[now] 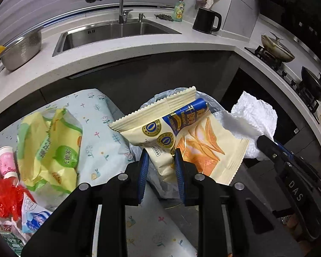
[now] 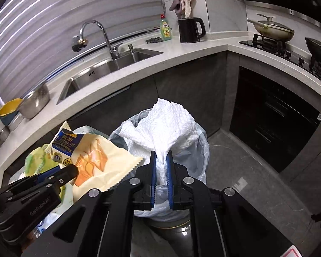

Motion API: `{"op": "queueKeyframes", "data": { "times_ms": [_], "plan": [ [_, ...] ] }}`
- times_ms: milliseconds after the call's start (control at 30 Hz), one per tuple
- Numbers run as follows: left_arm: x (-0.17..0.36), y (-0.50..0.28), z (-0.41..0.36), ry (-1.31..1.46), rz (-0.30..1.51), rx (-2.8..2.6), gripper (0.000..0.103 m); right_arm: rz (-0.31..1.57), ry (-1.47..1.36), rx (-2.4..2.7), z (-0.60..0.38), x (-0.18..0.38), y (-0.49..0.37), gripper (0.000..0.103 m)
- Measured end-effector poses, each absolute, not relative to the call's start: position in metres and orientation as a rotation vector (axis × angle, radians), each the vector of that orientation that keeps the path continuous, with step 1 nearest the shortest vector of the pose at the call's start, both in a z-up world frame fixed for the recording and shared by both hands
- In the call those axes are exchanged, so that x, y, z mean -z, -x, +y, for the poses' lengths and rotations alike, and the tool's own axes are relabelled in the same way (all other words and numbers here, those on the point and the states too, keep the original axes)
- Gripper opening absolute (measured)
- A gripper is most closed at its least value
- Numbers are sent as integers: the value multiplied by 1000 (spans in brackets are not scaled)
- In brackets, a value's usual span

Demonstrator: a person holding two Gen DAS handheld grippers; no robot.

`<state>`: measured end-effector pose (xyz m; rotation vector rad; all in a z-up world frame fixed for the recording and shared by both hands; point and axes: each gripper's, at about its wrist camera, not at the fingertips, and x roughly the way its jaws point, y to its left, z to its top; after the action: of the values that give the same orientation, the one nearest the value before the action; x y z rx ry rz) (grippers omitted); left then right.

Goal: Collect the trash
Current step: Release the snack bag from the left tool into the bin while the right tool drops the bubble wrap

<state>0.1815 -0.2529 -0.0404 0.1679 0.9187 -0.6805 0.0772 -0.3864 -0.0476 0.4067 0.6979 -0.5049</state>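
So, left wrist view: left gripper (image 1: 161, 160) pinched on the cream snack wrapper (image 1: 182, 135), held over the bin bag (image 1: 171, 95), presumably for an easy drop. More trash (image 1: 51, 147) left on the floral cloth (image 1: 100, 124).

Right wrist view: right gripper (image 2: 161, 165) nearly closed on a crumpled paper towel (image 2: 164, 126), right above the lined bin (image 2: 194, 160).

the left gripper (image 1: 161, 156) has its blue pads pinched on a cream snack wrapper (image 1: 182, 132), which stands up ahead of it over the lined trash bin (image 1: 158, 180). just off to its right, the right gripper (image 1: 265, 143) holds a crumpled white paper towel (image 1: 254, 115). to its left, on the patterned cloth (image 1: 100, 128), lie a yellow-green wrapper (image 1: 51, 147), a pink cup (image 1: 4, 160) and red plastic (image 1: 8, 199). the sink (image 1: 117, 32) sits well ahead.
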Motion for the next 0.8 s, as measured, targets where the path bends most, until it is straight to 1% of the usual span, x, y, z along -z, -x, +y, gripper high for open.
{"op": "queueKeyframes", "data": {
  "times_ms": [133, 233, 300, 367, 400, 433, 467, 500, 533, 700, 800],
  "plan": [
    [52, -191, -268, -175, 930, 675, 25, 720, -407, 509, -397, 58, -91, 9],
    [58, -200, -271, -155, 946, 666, 28, 738, -419, 497, -402, 64, -101, 9],
    [59, -206, -270, -138, 957, 663, 39, 750, -438, 471, -405, 69, -107, 11],
    [58, -209, -268, -131, 952, 668, 43, 756, -439, 462, -404, 70, -111, 14],
    [57, -210, -268, -132, 948, 666, 49, 758, -433, 459, -402, 70, -113, 16],
    [56, -211, -266, -130, 941, 665, 52, 756, -425, 456, -400, 69, -114, 23],
    [54, -211, -265, -125, 935, 667, 57, 748, -418, 459, -399, 68, -115, 33],
    [53, -211, -263, -122, 929, 669, 60, 738, -412, 462, -397, 66, -115, 37],
    [51, -211, -262, -120, 924, 672, 60, 730, -409, 463, -396, 65, -114, 40],
    [43, -213, -264, -115, 914, 683, 60, 702, -433, 472, -402, 56, -110, 41],
    [38, -213, -259, -101, 906, 684, 60, 685, -427, 480, -400, 49, -102, 47]
  ]
}}
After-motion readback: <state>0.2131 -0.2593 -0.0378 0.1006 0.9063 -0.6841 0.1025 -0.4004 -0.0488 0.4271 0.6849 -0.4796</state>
